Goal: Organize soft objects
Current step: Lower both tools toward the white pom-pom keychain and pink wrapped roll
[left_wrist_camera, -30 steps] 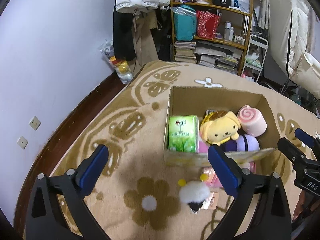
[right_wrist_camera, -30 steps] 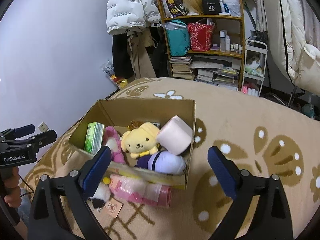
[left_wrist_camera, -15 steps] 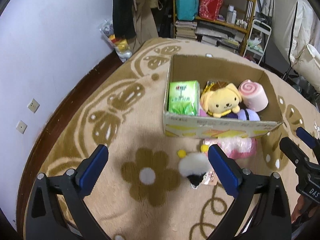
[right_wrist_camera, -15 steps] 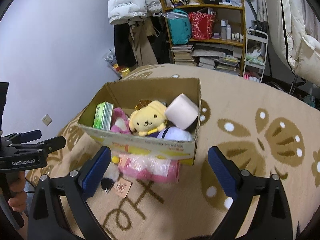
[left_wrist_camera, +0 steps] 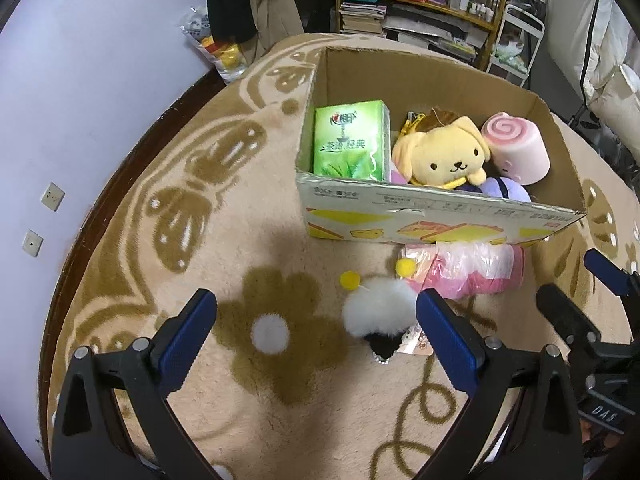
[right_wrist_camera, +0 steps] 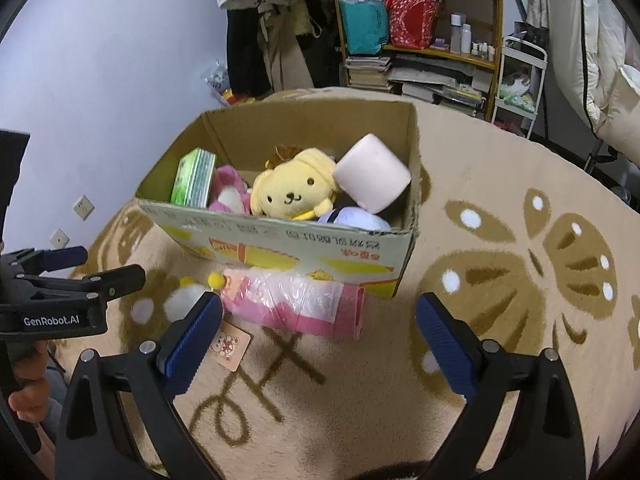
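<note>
A cardboard box stands on the rug. In it are a green tissue pack, a yellow dog plush, a pink swirl roll cushion, a purple plush and a pink plush. In front of the box lie a pink item in clear wrap and a white fluffy toy with yellow pompoms. My left gripper is open above the white toy. My right gripper is open above the wrapped item.
A patterned beige and brown rug covers the floor. A wooden shelf with books and bags stands at the back, with hanging clothes beside it. A white wall with sockets is on the left.
Both grippers have come lower and closer to the floor in front of the box. The white toy and the wrapped pink item now show fully. Both stay open.
</note>
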Demonstrator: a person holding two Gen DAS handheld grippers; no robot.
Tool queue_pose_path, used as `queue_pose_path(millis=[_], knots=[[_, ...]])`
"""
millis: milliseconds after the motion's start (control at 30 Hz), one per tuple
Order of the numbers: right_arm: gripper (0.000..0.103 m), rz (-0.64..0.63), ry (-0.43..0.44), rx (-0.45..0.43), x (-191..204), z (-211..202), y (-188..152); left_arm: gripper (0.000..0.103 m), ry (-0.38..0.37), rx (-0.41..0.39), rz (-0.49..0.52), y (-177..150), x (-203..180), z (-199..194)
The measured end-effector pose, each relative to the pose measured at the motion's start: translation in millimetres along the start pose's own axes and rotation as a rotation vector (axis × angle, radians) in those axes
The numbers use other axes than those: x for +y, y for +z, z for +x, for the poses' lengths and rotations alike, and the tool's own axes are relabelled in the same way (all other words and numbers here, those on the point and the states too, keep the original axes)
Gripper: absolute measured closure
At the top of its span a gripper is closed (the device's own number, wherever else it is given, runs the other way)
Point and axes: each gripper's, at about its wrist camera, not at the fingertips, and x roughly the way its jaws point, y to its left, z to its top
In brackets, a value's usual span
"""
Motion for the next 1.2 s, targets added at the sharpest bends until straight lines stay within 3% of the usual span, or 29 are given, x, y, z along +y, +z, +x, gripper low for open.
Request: queue_pose_path(millis=[433,1200], knots=[[0.002,-0.050,-0.010,0.095,13,34,-4,0.004,-0.039,0.082,-0.022,3,-3,27],[0.002,-0.108,-0.018,0.156,26,71,-4,0.004,-0.111,0.211,-0.026,7,-12,78]])
